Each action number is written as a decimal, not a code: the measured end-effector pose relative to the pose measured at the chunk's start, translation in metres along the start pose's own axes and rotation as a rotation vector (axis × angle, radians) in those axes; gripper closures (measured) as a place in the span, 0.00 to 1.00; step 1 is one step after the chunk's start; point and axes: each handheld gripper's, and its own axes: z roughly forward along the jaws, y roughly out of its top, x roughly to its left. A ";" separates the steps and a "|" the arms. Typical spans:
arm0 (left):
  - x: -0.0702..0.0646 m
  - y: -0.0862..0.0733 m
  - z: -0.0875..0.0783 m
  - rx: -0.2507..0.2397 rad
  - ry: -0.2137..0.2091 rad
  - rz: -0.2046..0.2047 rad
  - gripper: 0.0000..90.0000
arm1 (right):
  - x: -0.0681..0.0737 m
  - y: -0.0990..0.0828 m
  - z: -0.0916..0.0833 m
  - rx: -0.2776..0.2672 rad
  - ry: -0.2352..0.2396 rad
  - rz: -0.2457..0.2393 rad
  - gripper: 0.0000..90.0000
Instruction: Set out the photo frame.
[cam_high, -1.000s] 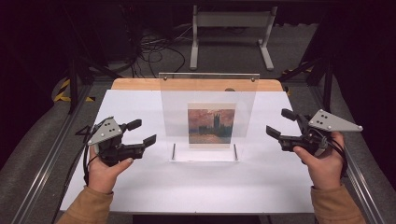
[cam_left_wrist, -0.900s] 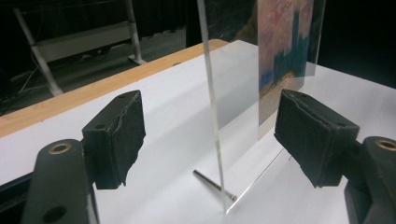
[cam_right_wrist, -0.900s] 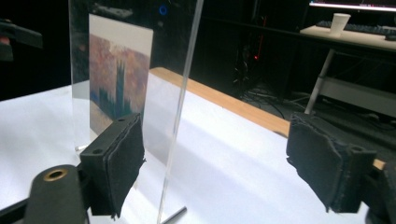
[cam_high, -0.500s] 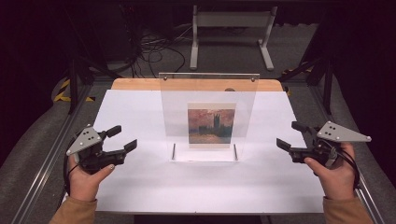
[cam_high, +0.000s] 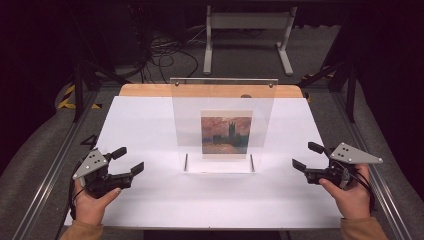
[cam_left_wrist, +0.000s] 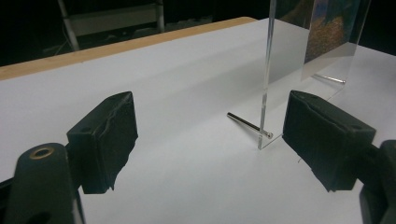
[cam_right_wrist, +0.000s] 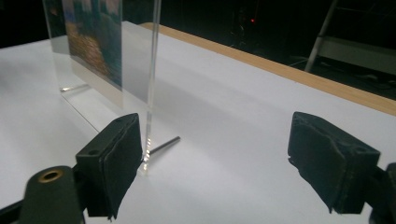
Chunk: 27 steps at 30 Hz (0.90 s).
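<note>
One clear frame (cam_high: 223, 125) stands upright mid-table on its two metal pins, and inside it, sandwiched between the panes, sits a small sunset print (cam_high: 226, 135) — nothing else is in it. We've pulled both hands back and down since a second ago: they were flanking the frame at print height, and now they sit low near the front corners of the white table (cam_high: 150, 120), well apart from it. Our left gripper (cam_high: 131, 161) has just been opening its jaws, now wide with nothing between them, the frame's edge only lying beyond them in the left gripper view. Our right gripper (cam_high: 307, 156) is wide and empty too. To us that reads as a letting-go: the frame stands by itself, and we judge the job done or paused.
</note>
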 end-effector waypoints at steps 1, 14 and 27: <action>0.000 -0.002 0.001 -0.001 -0.001 0.005 0.20 | -0.001 -0.006 0.002 -0.012 0.006 0.005 0.20; 0.004 -0.033 0.014 -0.064 -0.027 -0.043 0.20 | 0.005 -0.047 0.020 0.016 0.043 0.039 0.21; 0.002 -0.045 0.030 0.030 -0.030 -0.024 0.21 | 0.009 -0.067 0.038 0.060 0.070 0.067 0.21</action>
